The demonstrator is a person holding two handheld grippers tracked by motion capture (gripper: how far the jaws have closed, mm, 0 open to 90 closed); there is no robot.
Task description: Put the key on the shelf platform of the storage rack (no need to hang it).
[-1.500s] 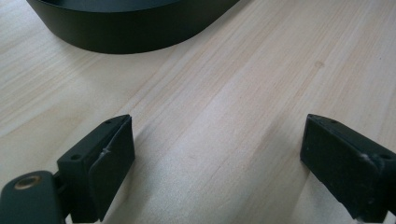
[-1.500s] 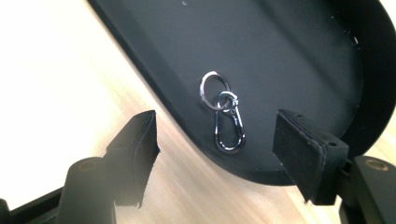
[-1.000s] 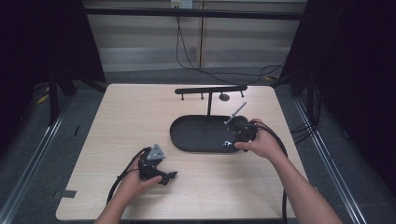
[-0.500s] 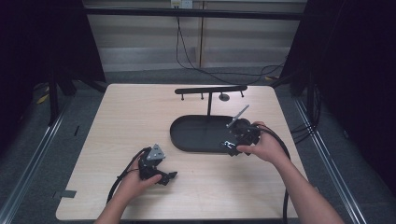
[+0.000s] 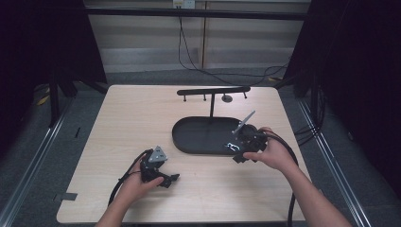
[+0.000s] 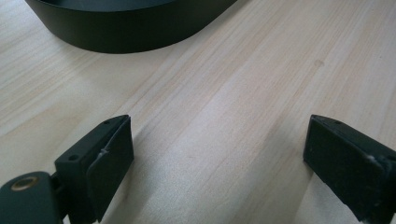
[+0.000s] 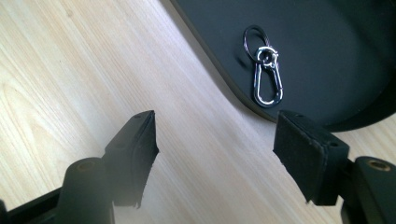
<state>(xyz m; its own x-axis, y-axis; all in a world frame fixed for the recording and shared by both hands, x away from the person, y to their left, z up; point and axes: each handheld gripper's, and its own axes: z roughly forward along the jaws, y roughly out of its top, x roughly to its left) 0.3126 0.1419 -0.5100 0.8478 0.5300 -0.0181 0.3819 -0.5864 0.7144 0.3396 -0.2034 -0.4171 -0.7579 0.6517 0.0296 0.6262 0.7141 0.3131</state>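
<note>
A silver carabiner on a key ring [image 7: 266, 79] lies flat inside the black oval tray [image 7: 327, 56], close to its rim. My right gripper [image 7: 215, 128] is open, its jaws over the wooden table just outside that rim, with nothing between them. In the high view this right gripper [image 5: 236, 151] sits at the tray's [image 5: 189, 139] near right end. My left gripper [image 5: 169, 179] rests low over the table at the front left, apart from the tray. Its jaws stand wide open [image 6: 217, 140] over bare wood, with the tray's wall [image 6: 130, 32] farther ahead.
A black stand with a horizontal bar and small pegs [image 5: 213, 91] rises just behind the tray. Cables trail from both grippers toward the table's front edge. Dark curtains flank the light wooden table [image 5: 127, 118].
My right hand has shifted slightly toward the near edge of the tray. The left hand has stayed where it was.
</note>
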